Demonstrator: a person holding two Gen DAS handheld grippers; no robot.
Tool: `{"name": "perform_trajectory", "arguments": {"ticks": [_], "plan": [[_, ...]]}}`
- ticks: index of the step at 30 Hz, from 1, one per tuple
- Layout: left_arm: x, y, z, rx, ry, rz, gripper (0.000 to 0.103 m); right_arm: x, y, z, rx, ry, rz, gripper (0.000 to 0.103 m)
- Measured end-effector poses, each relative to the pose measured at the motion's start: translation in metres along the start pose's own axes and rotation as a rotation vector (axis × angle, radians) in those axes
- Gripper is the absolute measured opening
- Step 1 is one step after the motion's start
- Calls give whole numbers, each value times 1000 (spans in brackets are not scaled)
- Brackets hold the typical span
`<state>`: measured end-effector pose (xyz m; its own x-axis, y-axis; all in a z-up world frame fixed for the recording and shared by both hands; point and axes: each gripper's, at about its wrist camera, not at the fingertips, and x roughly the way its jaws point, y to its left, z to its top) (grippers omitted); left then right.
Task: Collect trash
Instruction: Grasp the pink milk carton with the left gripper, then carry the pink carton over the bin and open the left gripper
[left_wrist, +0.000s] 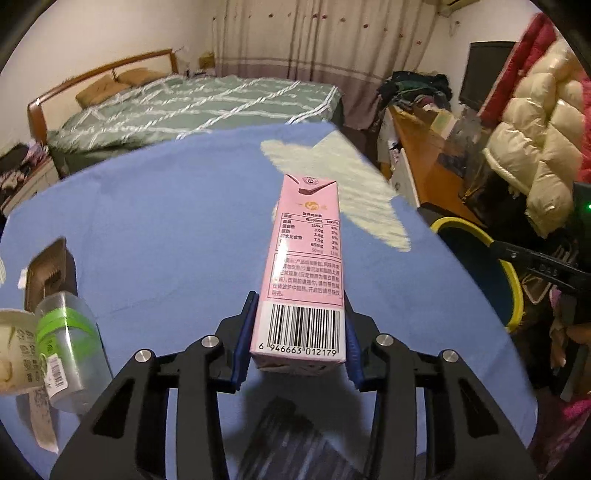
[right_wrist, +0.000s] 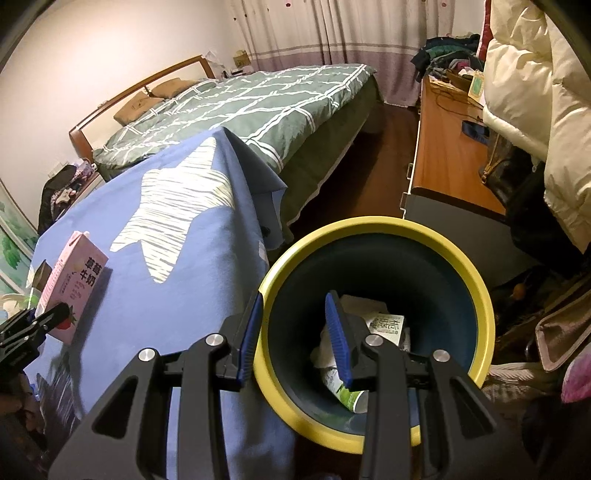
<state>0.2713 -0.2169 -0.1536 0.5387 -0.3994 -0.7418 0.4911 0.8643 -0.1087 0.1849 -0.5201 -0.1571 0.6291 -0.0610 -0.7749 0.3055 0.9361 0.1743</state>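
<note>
My left gripper is shut on a pink milk carton, held above the blue tablecloth; the carton also shows in the right wrist view. My right gripper is open, with one finger on each side of the left rim of the yellow-rimmed trash bin. In the bin lie a white carton and other packaging. The bin shows at the right in the left wrist view.
A clear plastic bottle with a green label, a white cup and a brown tray sit at the table's left. A bed stands behind, a wooden desk and hanging coats to the right.
</note>
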Motion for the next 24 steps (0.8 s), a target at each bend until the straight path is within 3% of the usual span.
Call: {"name": "perform_trajectory", "arguments": {"ticks": [6,11,24], "plan": [[-29,-42,12,83,-58,-62,41,-12,-6,-5,4,-20,3,34],[-36,-85,24,146,-62,-128,41,-22,-21,-9,19,-35,-28,34],[31,-207,40,272,45,-223,41,-40,-93,-29,89,-43,-137,34]]}}
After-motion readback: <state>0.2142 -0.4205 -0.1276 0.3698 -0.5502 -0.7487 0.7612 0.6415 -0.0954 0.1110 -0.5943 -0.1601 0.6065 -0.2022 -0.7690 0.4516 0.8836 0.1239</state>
